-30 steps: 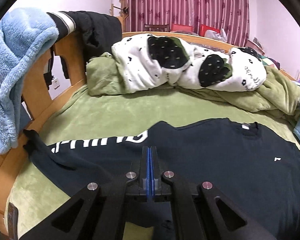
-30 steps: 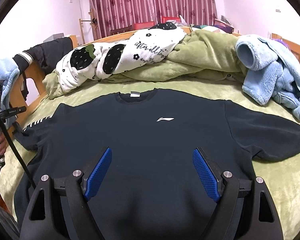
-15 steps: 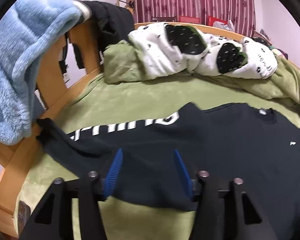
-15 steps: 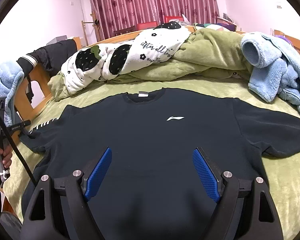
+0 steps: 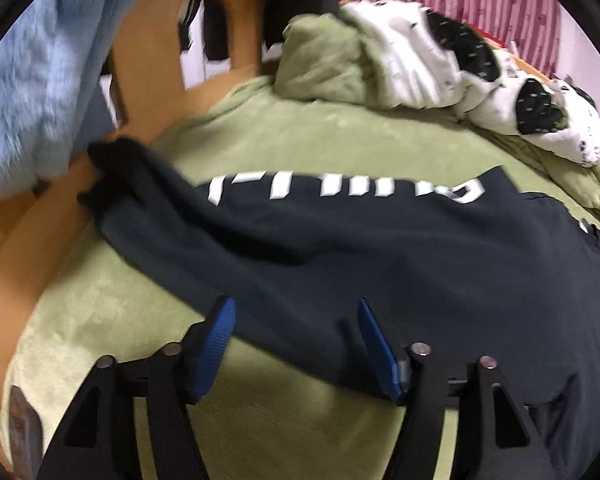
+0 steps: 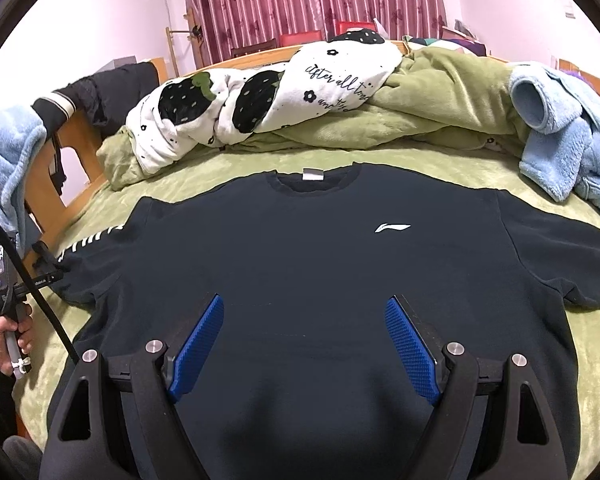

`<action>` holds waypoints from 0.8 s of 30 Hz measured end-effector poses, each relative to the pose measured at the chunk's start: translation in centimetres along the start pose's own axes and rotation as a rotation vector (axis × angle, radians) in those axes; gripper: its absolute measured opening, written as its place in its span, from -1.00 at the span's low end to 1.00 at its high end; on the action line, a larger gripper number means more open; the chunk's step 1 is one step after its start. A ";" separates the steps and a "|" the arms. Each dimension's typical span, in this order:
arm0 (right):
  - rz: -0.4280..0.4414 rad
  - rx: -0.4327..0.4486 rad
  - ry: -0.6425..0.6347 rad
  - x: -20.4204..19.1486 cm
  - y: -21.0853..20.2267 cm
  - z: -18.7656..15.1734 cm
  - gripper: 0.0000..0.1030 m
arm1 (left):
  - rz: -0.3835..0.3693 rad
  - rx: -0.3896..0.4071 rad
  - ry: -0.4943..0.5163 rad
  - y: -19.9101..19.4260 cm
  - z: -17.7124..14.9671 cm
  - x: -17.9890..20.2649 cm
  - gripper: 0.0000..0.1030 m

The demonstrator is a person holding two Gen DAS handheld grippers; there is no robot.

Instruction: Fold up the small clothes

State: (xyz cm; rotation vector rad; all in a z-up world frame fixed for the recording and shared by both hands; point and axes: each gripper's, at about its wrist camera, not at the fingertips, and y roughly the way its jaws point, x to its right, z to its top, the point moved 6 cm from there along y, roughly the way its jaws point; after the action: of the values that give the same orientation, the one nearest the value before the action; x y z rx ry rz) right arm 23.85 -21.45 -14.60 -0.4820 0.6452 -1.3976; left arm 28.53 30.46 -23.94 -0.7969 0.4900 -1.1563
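Progress: we see no fold made yet; black T-shirt (image 6: 324, 280) lies spread flat, front up, on the green bed (image 6: 236, 168), collar toward the heaped bedding, both sleeves out to the sides.
Left to do: we judge all of it — sleeves in, sides in, then body folded over.
Left tongs (image 5: 294, 344): jaws part-open, nothing clamped; they frame the lower edge of the sleeve with white lettering (image 5: 340, 190), where it meets the body. Pads look clear of the cloth, though blur keeps us from ruling out contact.
Right tongs (image 6: 304, 350): wide open, empty, hovering over the lower middle of the shirt.
Change, left: a second ago we see these jaws fully shut over the shirt; they have just been opening, and the view has swung toward the sleeve and the wooden bed frame (image 5: 148, 60), closer and lower.
Change, right: opening unchanged; view has drifted slightly, chest logo (image 6: 392, 227) now sits further right.
Shirt: same layout in all frames.
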 end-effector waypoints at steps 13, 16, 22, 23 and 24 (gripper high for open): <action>0.014 -0.064 -0.050 -3.6 2.7 -1.8 0.59 | 0.013 -0.008 -0.007 3.1 0.0 -0.7 0.40; 0.015 -0.064 -0.054 -3.5 2.6 -1.9 0.59 | 0.026 0.006 -0.001 2.8 0.4 -0.7 -0.16; 0.010 -0.060 -0.057 -2.6 1.9 -1.9 0.59 | 0.056 0.029 0.040 1.4 1.3 0.2 -0.81; 0.009 -0.057 -0.057 -2.3 1.6 -1.8 0.59 | 0.057 0.037 0.039 0.9 1.6 0.4 -0.82; 0.008 -0.052 -0.057 -1.9 1.2 -1.6 0.59 | 0.054 0.046 0.034 0.3 2.0 0.7 -0.83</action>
State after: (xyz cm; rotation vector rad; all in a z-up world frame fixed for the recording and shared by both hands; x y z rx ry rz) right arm 23.58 -19.30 -16.39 -0.5583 0.6374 -1.3577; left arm 30.44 30.43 -22.84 -0.7209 0.5086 -1.1288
